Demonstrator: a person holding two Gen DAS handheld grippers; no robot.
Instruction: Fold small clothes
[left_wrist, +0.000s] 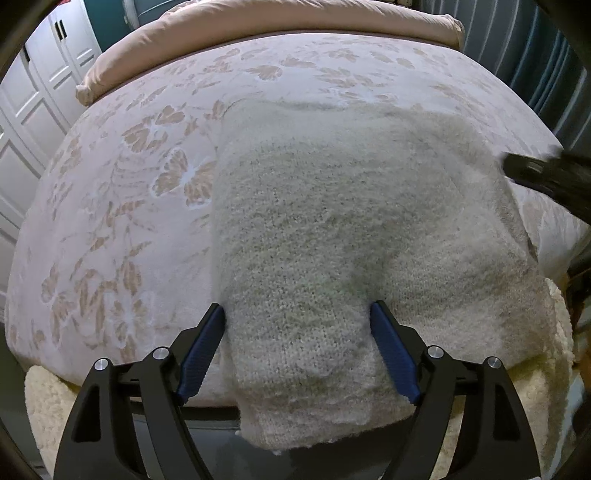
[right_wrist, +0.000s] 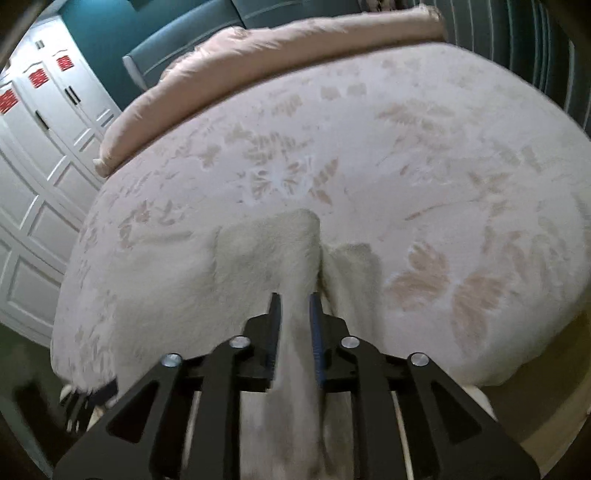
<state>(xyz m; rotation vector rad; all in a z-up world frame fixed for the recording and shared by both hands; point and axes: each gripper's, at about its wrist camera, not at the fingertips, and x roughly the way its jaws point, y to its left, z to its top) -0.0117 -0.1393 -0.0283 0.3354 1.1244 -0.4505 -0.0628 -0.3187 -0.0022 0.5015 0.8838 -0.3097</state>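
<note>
Folding knit on bed

Lying spread over the bed, fuzzy cream knit, loose-woven, near edge drooping. Left gripper fingers wide astride a folded band, not pinching. Right gripper fingers narrow around a raised ridge; grip uncertain. Probably mid-fold; next likely needs releasing and smoothing flat.

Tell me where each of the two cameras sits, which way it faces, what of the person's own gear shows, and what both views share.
Left wrist: on the left gripper, angled down at the knit garment on the bed; its blue-padded fingers straddle a fold, and the right gripper's tip enters from the right edge.
Right wrist: on the right gripper, angled down; knit lies between its narrow fingers.
Shared: garment, floral bed, folded pink quilt, white wardrobe.
</note>
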